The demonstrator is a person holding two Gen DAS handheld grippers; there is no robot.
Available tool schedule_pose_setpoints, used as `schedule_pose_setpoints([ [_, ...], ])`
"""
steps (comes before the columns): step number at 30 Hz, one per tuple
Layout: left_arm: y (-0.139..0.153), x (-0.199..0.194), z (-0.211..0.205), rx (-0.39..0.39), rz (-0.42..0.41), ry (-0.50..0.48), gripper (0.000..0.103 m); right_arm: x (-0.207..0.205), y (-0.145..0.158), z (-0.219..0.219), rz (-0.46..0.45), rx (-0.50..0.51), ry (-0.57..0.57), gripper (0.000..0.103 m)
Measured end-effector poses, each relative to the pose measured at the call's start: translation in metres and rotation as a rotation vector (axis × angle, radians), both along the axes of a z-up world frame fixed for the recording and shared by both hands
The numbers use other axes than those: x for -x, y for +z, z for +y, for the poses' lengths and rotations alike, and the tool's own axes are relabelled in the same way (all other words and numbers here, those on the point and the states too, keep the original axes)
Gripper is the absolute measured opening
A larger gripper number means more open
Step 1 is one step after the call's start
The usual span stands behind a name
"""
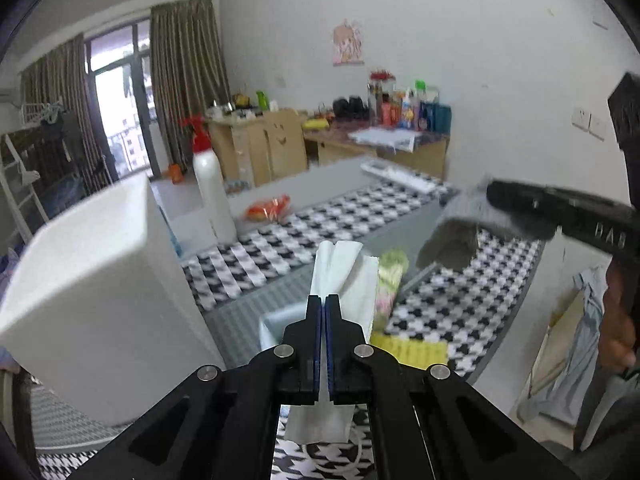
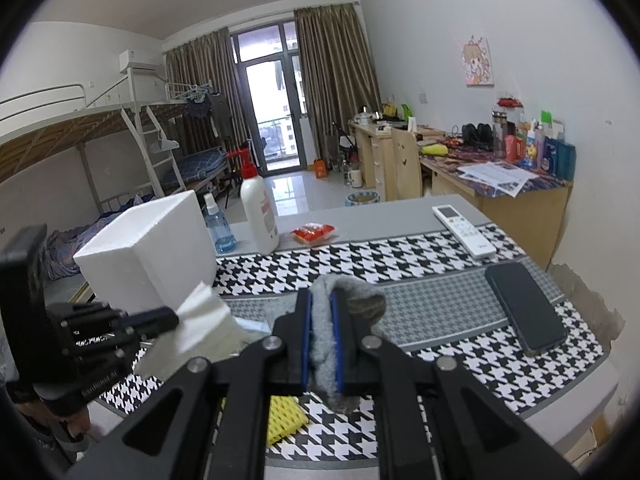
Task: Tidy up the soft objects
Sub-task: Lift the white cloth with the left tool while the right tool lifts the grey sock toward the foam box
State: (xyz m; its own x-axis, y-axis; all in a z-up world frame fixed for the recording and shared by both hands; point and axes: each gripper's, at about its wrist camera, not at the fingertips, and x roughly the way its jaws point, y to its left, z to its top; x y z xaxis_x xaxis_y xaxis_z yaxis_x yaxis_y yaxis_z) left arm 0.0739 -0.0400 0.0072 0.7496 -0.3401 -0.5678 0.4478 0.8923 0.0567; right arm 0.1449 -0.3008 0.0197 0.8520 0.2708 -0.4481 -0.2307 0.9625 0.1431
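Left wrist view: left gripper (image 1: 324, 300) clamped on a white tissue (image 1: 340, 276), raised just right of the white foam box (image 1: 92, 280). Right wrist view: right gripper (image 2: 322, 300) pinching a grey cloth (image 2: 340, 296), possibly a sock, right of the box, above the houndstooth mat (image 2: 440, 256).

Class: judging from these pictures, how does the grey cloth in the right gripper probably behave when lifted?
Likely floppy: the grey cloth droops over and below the right gripper. Probably light, since a pinch holds it. Its fuzzy surface suggests it won't slip.
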Motion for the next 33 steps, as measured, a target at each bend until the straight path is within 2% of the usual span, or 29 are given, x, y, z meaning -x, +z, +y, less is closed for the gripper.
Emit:
schedule_pose_setpoints([
  [12, 0.041, -0.008, 0.008, 0.082, -0.077, 0.08, 0.002, -0.007, 0.019, 0.014, -0.035, 0.009, 0.047, 0.012],
  [33, 0.096, -0.024, 0.022, 0.124, -0.22, 0.146, 0.002, -0.032, 0.055, 0.034, -0.107, -0.007, 0.075, 0.012],
])
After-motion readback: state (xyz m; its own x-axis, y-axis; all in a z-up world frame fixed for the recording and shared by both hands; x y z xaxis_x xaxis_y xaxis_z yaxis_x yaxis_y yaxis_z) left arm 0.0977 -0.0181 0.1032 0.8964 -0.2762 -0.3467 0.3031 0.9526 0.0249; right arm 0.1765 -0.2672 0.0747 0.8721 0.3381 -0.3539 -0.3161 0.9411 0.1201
